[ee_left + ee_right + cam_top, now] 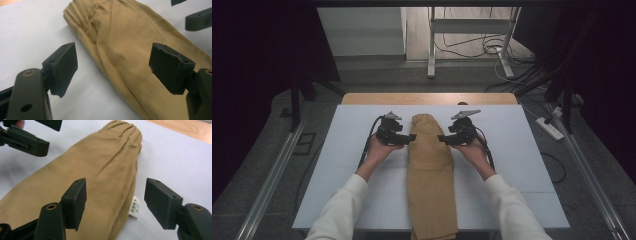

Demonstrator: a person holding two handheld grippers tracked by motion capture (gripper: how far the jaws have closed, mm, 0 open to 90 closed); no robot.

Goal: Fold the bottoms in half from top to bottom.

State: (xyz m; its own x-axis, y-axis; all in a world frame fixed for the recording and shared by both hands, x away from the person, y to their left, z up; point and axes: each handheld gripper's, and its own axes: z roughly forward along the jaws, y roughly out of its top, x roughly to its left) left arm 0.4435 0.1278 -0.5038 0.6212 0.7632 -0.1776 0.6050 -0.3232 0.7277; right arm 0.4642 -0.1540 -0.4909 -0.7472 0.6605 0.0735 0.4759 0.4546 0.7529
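Just soft, folded tan trousers with gathered waistband.

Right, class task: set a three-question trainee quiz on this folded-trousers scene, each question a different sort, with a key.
1. True or false: the left gripper is clamped on the tan trousers.
2. What lies at the far end of the trousers: A the elastic waistband, B a zip, C a shoe?
3. Fill in: the white care label sticks out near the ___ gripper.

Key: 1 false, both grippers are open at the trousers' sides on the white table cover. 2 A. 3 right.
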